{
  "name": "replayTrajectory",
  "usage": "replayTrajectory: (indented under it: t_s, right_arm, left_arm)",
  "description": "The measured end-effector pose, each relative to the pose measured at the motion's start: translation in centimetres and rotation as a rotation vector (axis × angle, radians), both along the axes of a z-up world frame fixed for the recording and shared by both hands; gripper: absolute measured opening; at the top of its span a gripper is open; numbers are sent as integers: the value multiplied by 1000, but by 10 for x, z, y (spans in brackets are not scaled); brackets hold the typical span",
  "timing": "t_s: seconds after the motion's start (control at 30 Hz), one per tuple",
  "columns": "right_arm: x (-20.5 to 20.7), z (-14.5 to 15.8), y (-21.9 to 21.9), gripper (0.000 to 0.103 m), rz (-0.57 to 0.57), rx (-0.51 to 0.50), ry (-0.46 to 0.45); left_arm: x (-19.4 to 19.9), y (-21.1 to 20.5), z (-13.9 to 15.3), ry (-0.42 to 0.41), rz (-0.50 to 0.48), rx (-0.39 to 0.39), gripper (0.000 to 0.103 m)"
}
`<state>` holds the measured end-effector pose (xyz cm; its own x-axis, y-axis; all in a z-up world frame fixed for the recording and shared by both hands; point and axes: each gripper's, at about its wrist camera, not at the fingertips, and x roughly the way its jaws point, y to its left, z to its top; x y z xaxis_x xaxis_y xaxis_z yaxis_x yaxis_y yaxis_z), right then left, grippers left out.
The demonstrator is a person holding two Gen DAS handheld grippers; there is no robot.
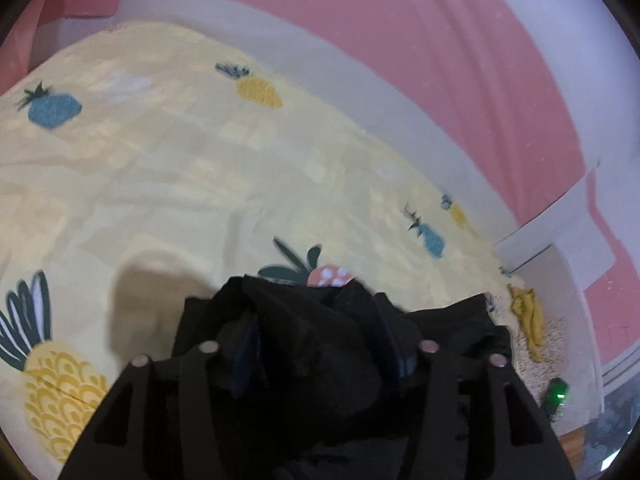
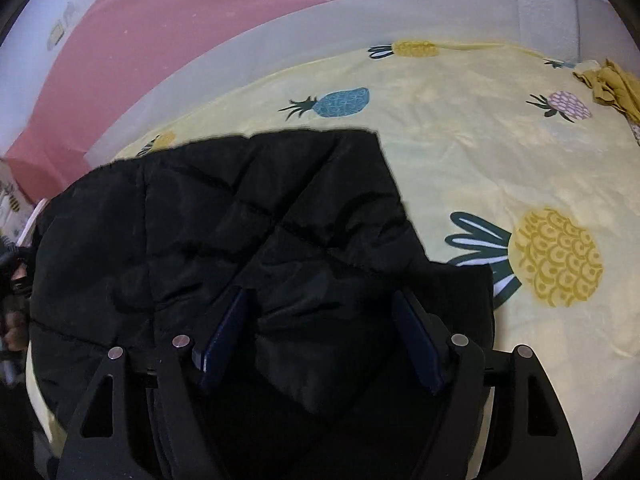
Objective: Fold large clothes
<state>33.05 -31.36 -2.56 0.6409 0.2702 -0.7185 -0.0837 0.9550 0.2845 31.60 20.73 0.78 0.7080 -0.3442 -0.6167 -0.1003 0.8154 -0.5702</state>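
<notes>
Black quilted jacket (image 2: 248, 216) lies on the pineapple-print bed (image 2: 480, 148), running toward 10 o'clock from the right gripper (image 2: 324, 336) — fingers spread wide, straddling the near hem, nothing pinched yet. Left gripper (image 1: 316, 344) has a bunched wad of the fabric between its fingers (looks clamped, lifted off the sheet). Right is nearer the flat bulk.

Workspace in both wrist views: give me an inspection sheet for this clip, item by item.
Surface: bed with yellow pineapple-print sheet, wrinkled.
Job's things: black quilted jacket lying on the sheet, one part bunched up.
Clutter: mustard cloth crumpled at the bed's far edge.
Grippers: left claw has bunched black fabric between its fingers; right claw spread wide over the jacket.
Cables: nothing seen.
Surroundings: pink wall; small green light beside the bed.
</notes>
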Motion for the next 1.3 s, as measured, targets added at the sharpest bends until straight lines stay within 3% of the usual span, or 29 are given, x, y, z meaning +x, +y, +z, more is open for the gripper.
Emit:
replayTrajectory:
  t_s: [0.07, 0.13, 0.17, 0.27, 0.4, 0.5, 0.57, 0.63, 0.73, 0.83, 0.9, 0.93, 1.0, 1.17, 1.3]
  right_arm:
    - [2, 2, 1, 74, -7, -6, 1]
    - [3, 1, 2, 74, -9, -19, 2]
    - [3, 2, 2, 74, -7, -22, 1]
    - [1, 4, 0, 74, -14, -21, 6]
    - [-5, 12, -1, 74, -36, -24, -3]
    - [-26, 38, 9, 74, -39, -38, -91]
    - [-46, 54, 21, 74, -5, -27, -168]
    - [-51, 57, 38, 74, 33, -80, -182]
    - [-25, 41, 59, 74, 71, -180, -109]
    - [11, 19, 47, 74, 31, -220, 10]
    - [26, 9, 37, 74, -17, -259, 42]
    - [32, 3, 32, 74, -34, -272, 52]
    - [39, -11, 23, 74, -29, -193, 90]
    - [42, -27, 12, 74, -41, -134, 73]
    - [46, -34, 14, 74, -40, -135, 80]
  left_arm:
    - [-7, 4, 13, -32, 8, 7, 64]
    - [-18, 5, 25, -78, 63, 86, 76]
    - [-23, 5, 31, -109, 78, 117, 76]
    - [-31, -2, 33, -113, 56, 110, 76]
    - [-35, -45, 30, -103, -88, 175, 76]
    - [-47, -89, 29, -137, -227, 223, 76]
    - [-50, -119, 25, -163, -304, 287, 76]
    - [-39, -144, 16, -160, -348, 375, 76]
    - [0, -156, -4, -79, -319, 508, 76]
    - [29, -141, -19, -26, -262, 584, 76]
    - [41, -132, -29, -11, -239, 639, 77]
    - [42, -125, -32, -11, -247, 616, 77]
    - [44, -115, -39, -23, -242, 573, 77]
    - [44, -97, -61, -45, -175, 470, 77]
    - [48, -98, -69, -42, -157, 467, 77]
